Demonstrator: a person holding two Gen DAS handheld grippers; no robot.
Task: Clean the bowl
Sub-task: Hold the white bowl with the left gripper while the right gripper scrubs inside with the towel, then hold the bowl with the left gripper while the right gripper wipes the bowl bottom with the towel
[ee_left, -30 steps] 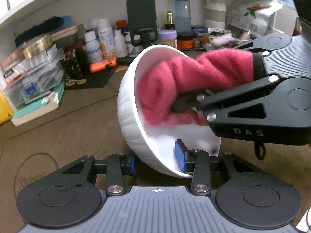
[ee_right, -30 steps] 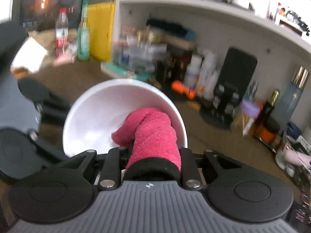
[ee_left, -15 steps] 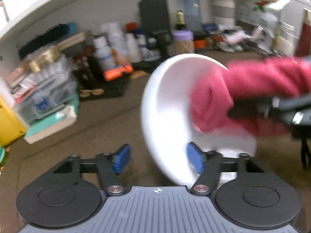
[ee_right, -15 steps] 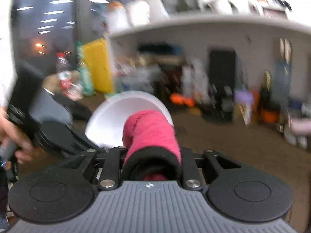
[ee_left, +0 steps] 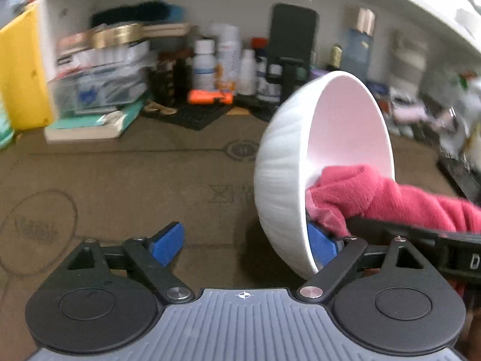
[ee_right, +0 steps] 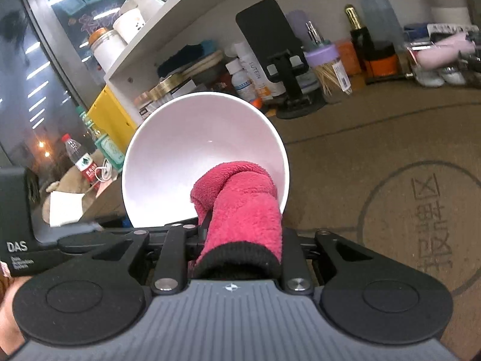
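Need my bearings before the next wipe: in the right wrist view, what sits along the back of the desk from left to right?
Yellow box → white medicine bottle → black phone stand → purple-lidded toothpick jar → dark bottle with gold cap → tall pale blue bottle.

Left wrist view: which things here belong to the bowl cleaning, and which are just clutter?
In the job:
white bowl
pink cloth
left gripper, jaws opening
right gripper, shut on the cloth

Lying about:
orange case
phone stand
white bottles
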